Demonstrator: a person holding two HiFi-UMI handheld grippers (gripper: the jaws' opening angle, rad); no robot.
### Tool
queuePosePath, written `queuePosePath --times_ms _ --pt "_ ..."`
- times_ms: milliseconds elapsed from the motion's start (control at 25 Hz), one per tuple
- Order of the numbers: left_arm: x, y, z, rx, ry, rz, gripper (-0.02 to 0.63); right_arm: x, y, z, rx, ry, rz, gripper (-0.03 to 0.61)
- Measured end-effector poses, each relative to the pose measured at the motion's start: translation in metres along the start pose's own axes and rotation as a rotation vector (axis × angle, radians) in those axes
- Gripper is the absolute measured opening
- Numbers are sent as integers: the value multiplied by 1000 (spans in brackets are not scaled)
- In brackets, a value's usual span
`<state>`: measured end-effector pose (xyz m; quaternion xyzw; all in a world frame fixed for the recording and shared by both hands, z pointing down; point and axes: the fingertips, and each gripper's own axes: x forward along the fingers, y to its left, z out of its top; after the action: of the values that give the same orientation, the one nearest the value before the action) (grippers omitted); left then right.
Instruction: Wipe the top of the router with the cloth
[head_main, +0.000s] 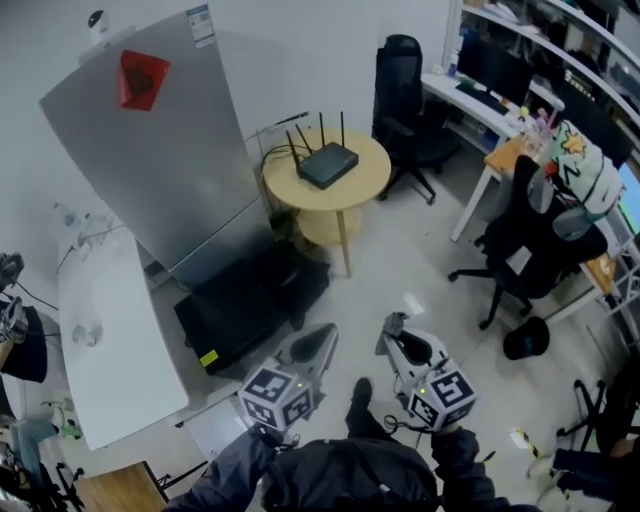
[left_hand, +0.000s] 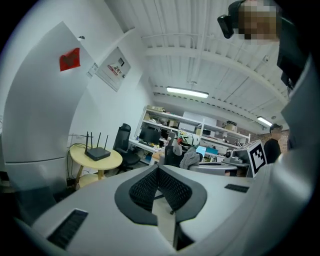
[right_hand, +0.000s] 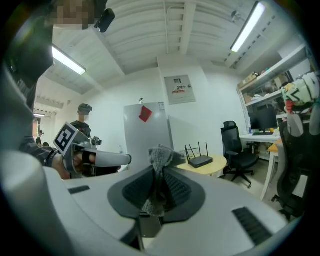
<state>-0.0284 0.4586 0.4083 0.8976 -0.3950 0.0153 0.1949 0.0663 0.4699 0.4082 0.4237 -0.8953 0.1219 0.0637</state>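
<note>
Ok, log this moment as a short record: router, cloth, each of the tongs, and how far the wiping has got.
router: black, antennas up, on the round wooden table
cloth: grey, pinched in the right tongs, bunched end sticking out past the tips
left tongs: closed, nothing between them
right tongs: closed on the cloth
progress: wiping not yet begun; both tongs are held low by the person, well away from the table, and the cloth is not touching the router
</note>
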Motion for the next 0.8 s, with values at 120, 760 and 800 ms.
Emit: queuePosePath --times_ms 120,760,800 --pt "51 15 18 12 8 4 2 24 -47 14 21 -10 13 71" --pt "223 140 85 4 2 55 2 187 -199 56 20 19 64 71" --pt "234 153 89 2 0 49 2 202 -207 58 20 24 61 71"
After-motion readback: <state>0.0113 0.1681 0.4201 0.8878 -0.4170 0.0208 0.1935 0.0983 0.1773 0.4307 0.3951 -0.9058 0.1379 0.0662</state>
